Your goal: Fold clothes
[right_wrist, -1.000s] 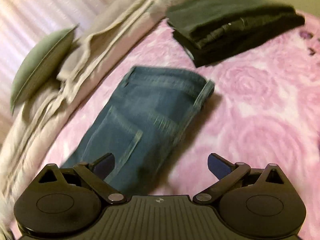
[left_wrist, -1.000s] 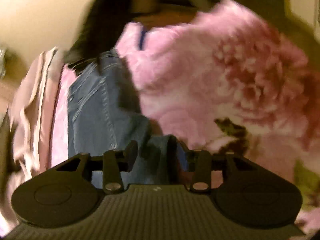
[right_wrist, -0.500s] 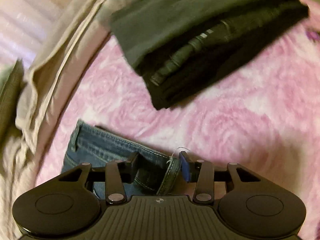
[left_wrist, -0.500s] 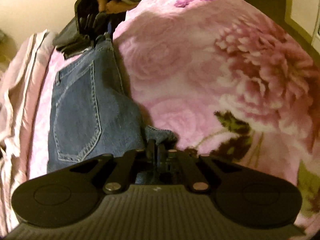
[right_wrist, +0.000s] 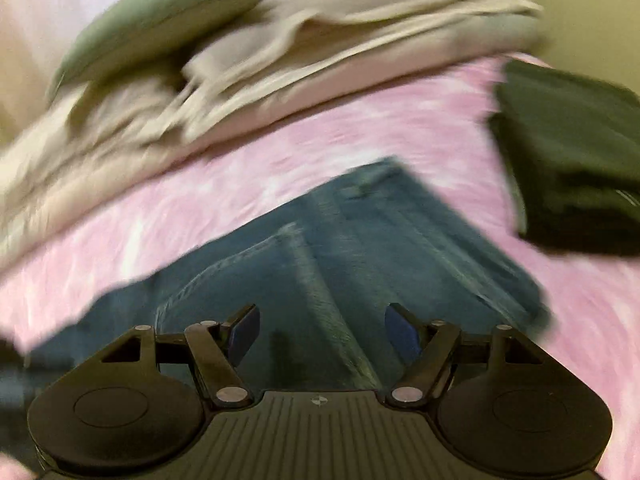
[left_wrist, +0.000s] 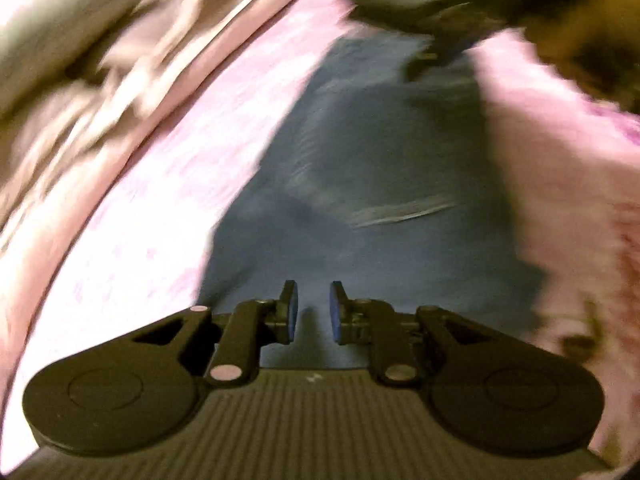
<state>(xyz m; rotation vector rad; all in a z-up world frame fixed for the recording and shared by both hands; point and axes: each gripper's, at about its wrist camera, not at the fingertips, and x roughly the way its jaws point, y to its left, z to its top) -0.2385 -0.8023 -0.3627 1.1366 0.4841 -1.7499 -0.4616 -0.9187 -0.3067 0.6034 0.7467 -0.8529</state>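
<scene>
Jeans (right_wrist: 352, 248) are lying flat on the pink flowery bedspread (right_wrist: 420, 116), right under both cameras, and from the look of it they're already folded lengthwise, one leg on top of the other, so you get a long narrow strip of denim. I'd say the job on this pair is maybe halfway: the lengthwise fold looks done, the crosswise fold that turns the strip into a compact packet still seems to be left. There's a dark folded stack (right_wrist: 572, 160) just off to the side on the bed, so some clothes look finished already. Long axis of the jeans runs away from the left tongs (left_wrist: 313, 312) up the frame toward the far end, where something dark and blurry sits over it (can't tell what). In the right view the strip slants from lower left up to a squared-off end that looks like the waistband, near the dark stack. Left tongs have a narrow gap and are opening, nothing pinched between them, denim just underneath. Right tongs (right_wrist: 322, 336) stand well apart and are opening too, hovering over the denim with nothing gripped. Rumpled beige bedding (right_wrist: 320, 52) and a green pillow (right_wrist: 160, 20) sit further back, everything's pretty motion-blurred
</scene>
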